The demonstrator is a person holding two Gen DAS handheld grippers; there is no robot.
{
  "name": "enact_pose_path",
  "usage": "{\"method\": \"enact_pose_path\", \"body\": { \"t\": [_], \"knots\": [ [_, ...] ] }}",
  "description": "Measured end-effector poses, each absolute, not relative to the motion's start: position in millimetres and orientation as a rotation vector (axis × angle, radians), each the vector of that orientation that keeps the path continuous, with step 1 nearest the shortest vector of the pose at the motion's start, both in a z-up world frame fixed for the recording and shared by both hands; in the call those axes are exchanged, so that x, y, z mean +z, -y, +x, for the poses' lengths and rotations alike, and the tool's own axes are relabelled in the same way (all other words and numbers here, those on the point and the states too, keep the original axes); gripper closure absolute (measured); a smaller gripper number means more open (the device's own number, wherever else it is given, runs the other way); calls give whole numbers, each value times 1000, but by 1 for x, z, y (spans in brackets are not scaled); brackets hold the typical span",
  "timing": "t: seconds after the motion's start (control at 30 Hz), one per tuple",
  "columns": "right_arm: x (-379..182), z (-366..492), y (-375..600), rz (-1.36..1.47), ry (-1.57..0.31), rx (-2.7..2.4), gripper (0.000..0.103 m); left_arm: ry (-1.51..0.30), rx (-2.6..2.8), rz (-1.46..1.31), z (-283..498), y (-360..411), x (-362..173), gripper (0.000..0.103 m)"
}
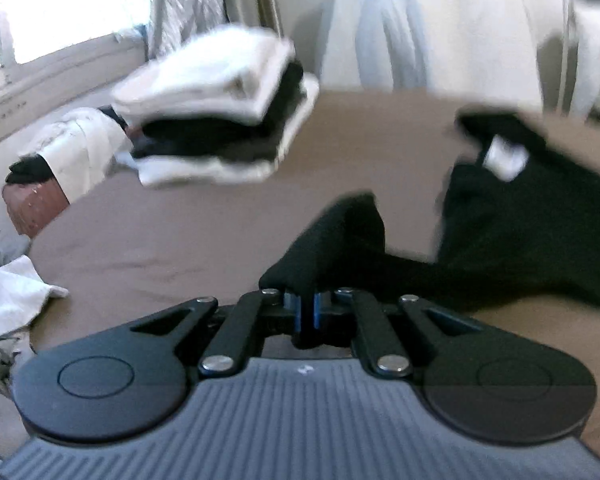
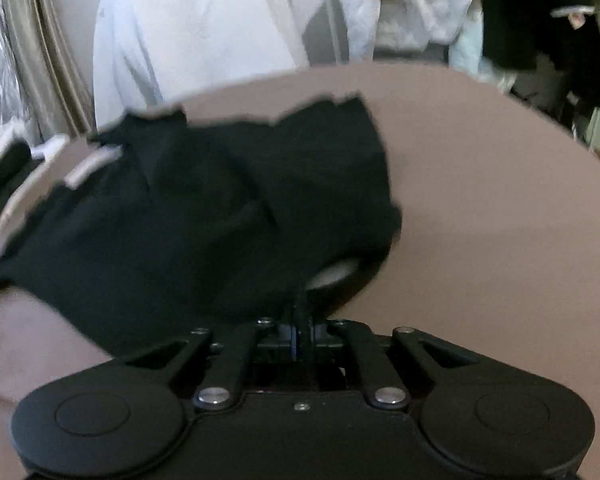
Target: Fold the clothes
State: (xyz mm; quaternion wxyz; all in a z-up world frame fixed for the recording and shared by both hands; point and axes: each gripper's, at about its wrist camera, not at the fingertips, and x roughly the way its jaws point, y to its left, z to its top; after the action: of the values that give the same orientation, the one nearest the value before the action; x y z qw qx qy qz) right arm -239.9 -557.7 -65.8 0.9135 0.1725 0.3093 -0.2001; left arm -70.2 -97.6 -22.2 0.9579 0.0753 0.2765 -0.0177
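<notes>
A black garment [image 1: 520, 216] lies rumpled on the brown bed sheet [image 1: 180, 232]. My left gripper [image 1: 306, 304] is shut on a bunched black corner of it, which bulges just beyond the blue pads. From the right wrist the same black garment [image 2: 204, 216] spreads ahead and to the left, with a white label [image 2: 94, 168] near its far edge. My right gripper [image 2: 300, 332] is shut on the garment's near edge, beside a pale patch where the cloth curls open. The fingertips of both grippers are hidden in black cloth.
A stack of folded white and black clothes [image 1: 216, 108] sits at the far left of the bed. White garments [image 2: 204, 28] hang behind the bed. Loose white cloth [image 1: 8, 296] lies off the bed's left edge. Bare brown sheet [image 2: 500, 208] stretches to the right.
</notes>
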Motion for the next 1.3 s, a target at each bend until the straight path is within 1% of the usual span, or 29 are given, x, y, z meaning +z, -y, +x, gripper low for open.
{"method": "enact_pose_path", "body": {
  "t": [0.1, 0.17, 0.2, 0.27, 0.33, 0.4, 0.43, 0.5, 0.53, 0.57, 0.6, 0.63, 0.7, 0.77, 0.87, 0.93, 1.07, 1.1, 1.17, 1.2, 1.27, 1.3],
  "knots": [
    [-28, -263, 553, 320, -542, -421, 97, -450, -35, 175, -106, 93, 6, 98],
    [-16, -277, 550, 312, -557, -407, 97, -420, -11, 235, -126, 100, 2, 98],
    [-17, -283, 551, 326, -583, -400, 97, -452, -12, 261, -127, 106, -7, 98],
    [-40, -289, 558, 386, -674, -412, 98, -593, -30, 285, -115, 108, -36, 98],
    [-68, -293, 564, 438, -765, -463, 97, -764, -40, 199, -101, 98, -59, 97],
    [-75, -296, 565, 474, -775, -489, 97, -844, -41, 157, -97, 88, -68, 93],
    [-74, -296, 563, 472, -768, -498, 94, -839, -38, 158, -99, 86, -67, 92],
    [-62, -293, 562, 417, -780, -517, 88, -806, -44, 159, -102, 85, -54, 82],
    [-56, -294, 562, 398, -782, -528, 80, -789, -48, 160, -104, 84, -47, 79],
    [-48, -297, 563, 405, -762, -537, 74, -763, -50, 147, -107, 81, -38, 70],
    [-38, -299, 566, 427, -728, -536, 64, -736, -54, 129, -109, 79, -30, 64],
    [-27, -301, 568, 451, -689, -528, 60, -706, -67, 99, -111, 75, -21, 61],
    [-14, -297, 572, 465, -636, -483, 59, -659, -105, 24, -105, 64, -8, 52],
    [-6, -283, 569, 422, -624, -426, 59, -651, -125, -38, -97, 57, 2, 50],
    [0, -243, 559, 358, -633, -294, 59, -671, -159, -65, -76, 53, 17, 50],
    [7, -204, 549, 333, -621, -197, 60, -673, -192, -35, -60, 56, 31, 50],
    [58, -126, 536, 306, -549, -36, 59, -739, -298, -34, -11, 70, 55, 45],
    [72, -105, 532, 290, -535, 0, 57, -770, -347, -50, 8, 75, 58, 43],
    [96, -59, 523, 219, -523, 46, 46, -834, -425, -42, 43, 91, 61, 43],
    [106, -37, 517, 178, -528, 63, 37, -881, -448, -27, 62, 100, 61, 42],
    [114, 6, 502, 81, -576, 81, 36, -968, -470, -1, 96, 122, 57, 42],
    [119, 28, 494, 32, -600, 90, 36, -976, -475, 7, 108, 131, 55, 42]
  ]
}}
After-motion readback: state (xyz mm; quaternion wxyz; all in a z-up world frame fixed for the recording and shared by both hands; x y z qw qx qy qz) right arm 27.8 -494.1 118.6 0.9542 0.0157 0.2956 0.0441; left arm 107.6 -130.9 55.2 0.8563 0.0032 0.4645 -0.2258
